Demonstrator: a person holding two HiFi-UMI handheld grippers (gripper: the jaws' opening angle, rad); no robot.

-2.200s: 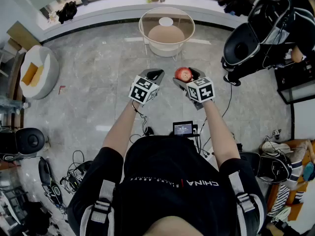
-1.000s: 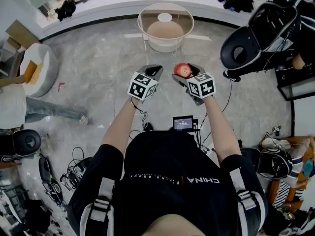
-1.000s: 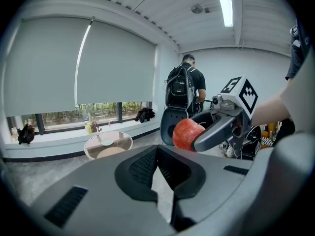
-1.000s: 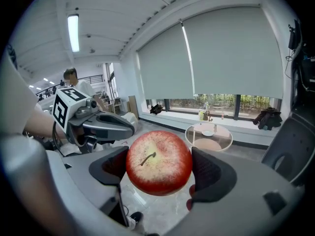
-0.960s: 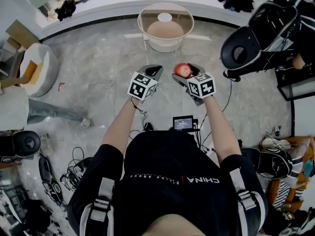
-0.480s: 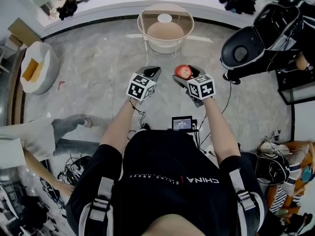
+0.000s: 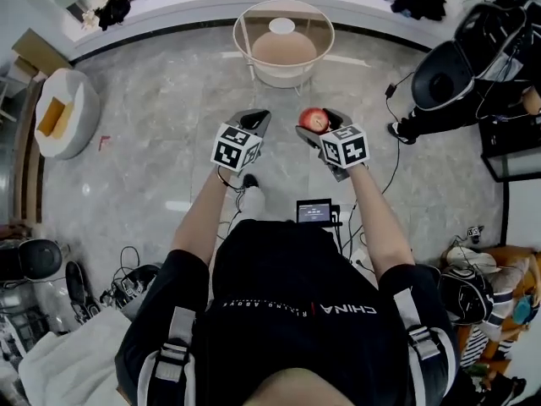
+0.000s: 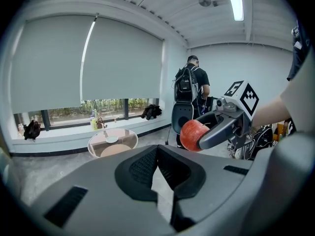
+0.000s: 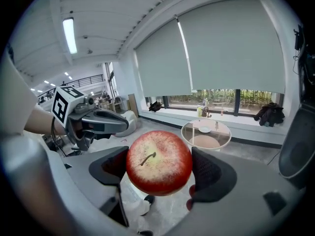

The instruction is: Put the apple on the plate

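A red apple (image 7: pixel 314 120) sits between the jaws of my right gripper (image 7: pixel 316 123), held up at chest height over the floor. In the right gripper view the apple (image 9: pixel 158 161) fills the gap between the black pads (image 9: pixel 210 173), stem facing the camera. My left gripper (image 7: pixel 256 123) hovers just left of it with nothing in its jaws, which are drawn together. A small white plate (image 7: pixel 281 25) lies on a round glass table (image 7: pixel 239 47) ahead, well beyond both grippers. The left gripper view shows the apple (image 8: pixel 193 134) and the plate (image 8: pixel 111 139) too.
A black chair with bags (image 7: pixel 448 79) stands at the right. A white pouf (image 7: pixel 61 112) sits at the left. Cables and gear (image 7: pixel 127 290) litter the floor lower left. A person with a backpack (image 8: pixel 192 90) stands beyond the chair. A window ledge (image 7: pixel 194 11) runs behind the table.
Both grippers and the apple have stayed almost in place; the left gripper has drifted slightly left. A passer-by at the left edge has moved down to the lower left corner.
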